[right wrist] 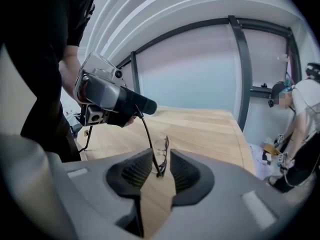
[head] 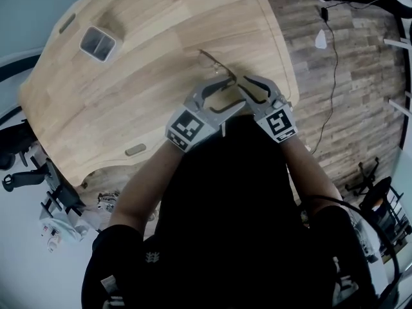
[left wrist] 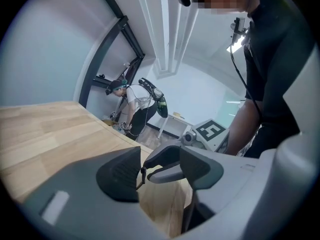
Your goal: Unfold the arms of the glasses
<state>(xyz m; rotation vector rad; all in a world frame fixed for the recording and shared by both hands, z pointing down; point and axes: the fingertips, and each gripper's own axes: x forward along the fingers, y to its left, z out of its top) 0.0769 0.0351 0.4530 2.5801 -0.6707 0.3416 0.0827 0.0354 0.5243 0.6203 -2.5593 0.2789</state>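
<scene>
Thin-framed glasses [head: 212, 60] hang above the wooden table [head: 141, 95] between my two grippers. In the right gripper view one lens [right wrist: 161, 151] and the hinge sit between my right gripper's [right wrist: 161, 172] pads, with a narrow gap on each side, so it is open. One arm [right wrist: 149, 139] slants up from the hinge to my left gripper [right wrist: 117, 101]. In the left gripper view that arm's tip [left wrist: 142, 176] lies against the left pad [left wrist: 120, 174]. My left gripper [left wrist: 160, 176] shows a wide gap between its pads. A finger [left wrist: 167, 165] of the right gripper shows beyond them.
A metal socket box [head: 98, 42] is set into the table at the far left. The table's curved edge [head: 283, 56] runs just right of the grippers, and beyond it is plank floor [head: 341, 89] with a cable. A person [left wrist: 135, 104] bends down in the background.
</scene>
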